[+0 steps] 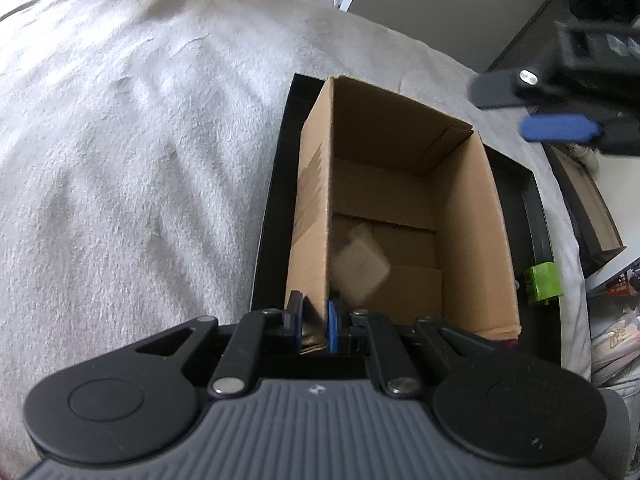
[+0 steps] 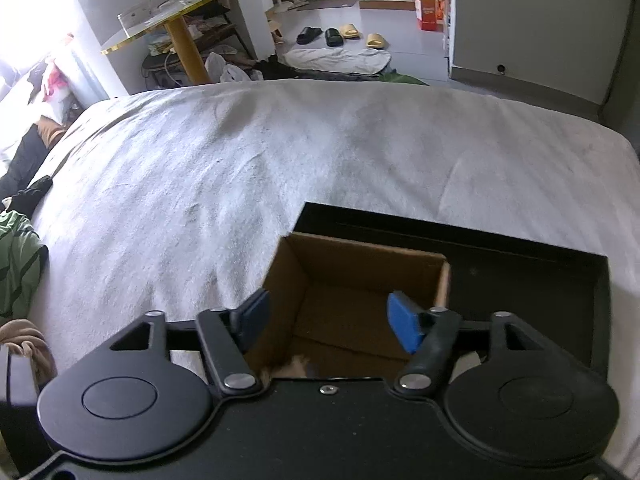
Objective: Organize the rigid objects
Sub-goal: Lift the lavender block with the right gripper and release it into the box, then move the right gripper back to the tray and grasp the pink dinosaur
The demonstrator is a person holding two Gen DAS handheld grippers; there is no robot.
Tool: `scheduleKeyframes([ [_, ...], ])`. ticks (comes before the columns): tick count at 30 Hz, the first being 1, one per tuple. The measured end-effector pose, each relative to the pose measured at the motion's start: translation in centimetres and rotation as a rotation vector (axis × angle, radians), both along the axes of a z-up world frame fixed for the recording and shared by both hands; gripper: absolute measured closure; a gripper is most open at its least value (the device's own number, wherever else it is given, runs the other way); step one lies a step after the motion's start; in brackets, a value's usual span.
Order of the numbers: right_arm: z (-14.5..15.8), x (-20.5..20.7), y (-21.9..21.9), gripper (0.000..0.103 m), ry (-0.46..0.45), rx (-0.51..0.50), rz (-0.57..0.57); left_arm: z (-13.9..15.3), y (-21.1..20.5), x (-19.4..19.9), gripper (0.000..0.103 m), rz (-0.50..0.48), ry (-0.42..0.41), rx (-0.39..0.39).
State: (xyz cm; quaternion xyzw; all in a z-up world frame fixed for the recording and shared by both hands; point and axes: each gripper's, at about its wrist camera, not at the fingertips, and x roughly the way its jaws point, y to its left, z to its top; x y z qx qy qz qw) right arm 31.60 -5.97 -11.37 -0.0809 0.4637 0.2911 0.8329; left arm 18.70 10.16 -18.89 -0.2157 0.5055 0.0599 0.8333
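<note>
**Pinning the box wall while a small block drops in**

Spreading across both views, the white blanket (image 1: 120, 160) makes a soft, yielding base, so anything on it can tip. On it lies a shallow black tray (image 1: 532, 216), and in the tray stands the open cardboard box (image 1: 472, 220): light and stiff but thin-walled, best taken at a wall's top edge. The left gripper (image 1: 314, 320) is clamped on the near end of the box's left wall. The right gripper (image 2: 332, 316) hangs over the box mouth, jaws apart with nothing between them. A pale, blurred block (image 1: 360, 268), apparently light and rigid, shows inside the box, seemingly in mid-fall. A green cube (image 1: 544, 282) sits on the tray's right side, just outside the box; the box wall stands between it and the inside.
</note>
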Motion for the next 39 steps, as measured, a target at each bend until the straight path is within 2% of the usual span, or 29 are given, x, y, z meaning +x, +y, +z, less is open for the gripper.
scheduleKeyframes([
  [3, -0.1, -0.7, -1.6, 0.025, -0.007, -0.006, -0.016, 0.0, -0.1, -0.1, 0.091, -0.005, -0.002, -0.006],
  [10, -0.6, -2.2, -5.3, 0.022, -0.02, -0.029, -0.086, 0.1, -0.1, 0.0, 0.091, 0.0, 0.001, -0.007],
  [12, -0.6, -2.4, -6.2, 0.017, -0.027, -0.025, -0.102, 0.0, -0.2, 0.1, 0.091, 0.0, 0.002, -0.005],
  [17, -0.6, -2.7, -8.5, 0.015, -0.043, -0.007, -0.141, 0.0, -0.2, 0.0, 0.091, 0.0, 0.005, -0.004],
  [20, -0.8, -2.6, -9.5, 0.01, -0.044, -0.004, -0.16, 0.1, -0.3, 0.0, 0.091, -0.001, 0.007, 0.001],
  [31, -2.6, -1.8, -13.1, 0.009, 0.019, -0.011, -0.225, 0.2, -0.5, 0.1, 0.091, -0.001, 0.017, 0.016],
  [39, -5.2, -0.8, -16.9, 0.009, 0.086, -0.012, -0.325, 0.3, -0.7, 0.1, 0.091, -0.001, 0.022, 0.027],
])
